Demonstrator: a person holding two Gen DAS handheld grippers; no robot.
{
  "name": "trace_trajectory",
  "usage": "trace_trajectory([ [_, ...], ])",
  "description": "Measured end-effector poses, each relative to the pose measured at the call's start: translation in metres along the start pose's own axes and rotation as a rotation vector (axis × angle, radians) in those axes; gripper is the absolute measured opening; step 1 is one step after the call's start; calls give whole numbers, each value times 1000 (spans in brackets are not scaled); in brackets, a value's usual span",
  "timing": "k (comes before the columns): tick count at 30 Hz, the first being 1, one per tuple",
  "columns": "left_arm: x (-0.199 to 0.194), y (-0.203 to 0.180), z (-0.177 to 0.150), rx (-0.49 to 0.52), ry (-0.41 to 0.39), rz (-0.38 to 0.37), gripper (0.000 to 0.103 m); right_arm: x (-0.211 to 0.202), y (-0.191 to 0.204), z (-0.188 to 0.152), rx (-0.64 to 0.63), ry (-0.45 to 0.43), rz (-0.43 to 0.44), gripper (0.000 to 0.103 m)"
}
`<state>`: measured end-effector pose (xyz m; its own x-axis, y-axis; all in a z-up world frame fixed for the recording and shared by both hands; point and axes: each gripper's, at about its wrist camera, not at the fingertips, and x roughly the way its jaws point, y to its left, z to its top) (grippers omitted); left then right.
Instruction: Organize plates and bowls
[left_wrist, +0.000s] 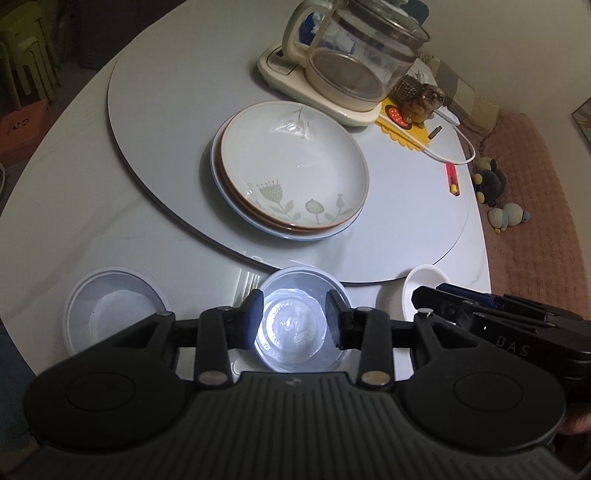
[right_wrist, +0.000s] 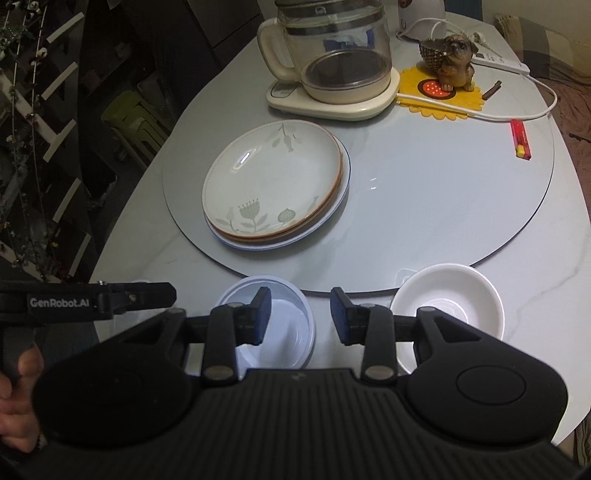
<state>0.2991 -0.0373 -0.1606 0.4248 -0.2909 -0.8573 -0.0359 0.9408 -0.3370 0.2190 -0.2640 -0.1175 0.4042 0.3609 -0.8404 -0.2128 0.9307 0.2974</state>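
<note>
1. Grippers first: the left gripper (left_wrist: 295, 319) hangs over the middle bowl (left_wrist: 301, 321) with its jaws spread and nothing pinched; the right gripper (right_wrist: 300, 315) is spread too, gap empty, over bare table between that bowl and the white bowl (right_wrist: 447, 310).
2. Dishes: three small bowls sit in a row along the near table edge, with the left bowl (left_wrist: 110, 314) apart from the others. The plate stack (right_wrist: 273, 184) sits on the turntable (right_wrist: 424, 206), floral plate on top.
3. Risk: those bowls are close to the table's near edge, so a clumsy descent or a nudge towards the person could tip one off.
4. Risk: the bowl rims look thin and slick; a shallow pinch could slip mid-lift.
5. Risk: the two grippers are side by side, so reaching for neighbouring bowls at once invites a knock.
6. Room: plenty of bare turntable right of the plates. Further back it's crowded, with the kettle (right_wrist: 328, 55), cable (right_wrist: 517, 114) and red lighter (right_wrist: 521, 140), so stay clear of them.
</note>
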Motion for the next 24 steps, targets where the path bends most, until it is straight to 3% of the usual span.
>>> trace_trajectory([
  [7, -36, -13, -2, 47, -78, 6, 42, -34, 7, -1, -15, -68, 0, 38],
  [13, -37, -24, 0, 56, -95, -14, 42, -46, 1, -1, -16, -99, -17, 38],
  [15, -35, -30, 0, 59, -94, -20, 43, -47, -5, 0, -4, -100, -22, 48],
  [18, -26, -41, 0, 74, -81, -25, 54, -49, -17, 1, 14, -110, -38, 64],
  [24, -7, -65, -2, 99, -47, -38, 55, -52, -49, -1, 45, -110, -51, 64],
])
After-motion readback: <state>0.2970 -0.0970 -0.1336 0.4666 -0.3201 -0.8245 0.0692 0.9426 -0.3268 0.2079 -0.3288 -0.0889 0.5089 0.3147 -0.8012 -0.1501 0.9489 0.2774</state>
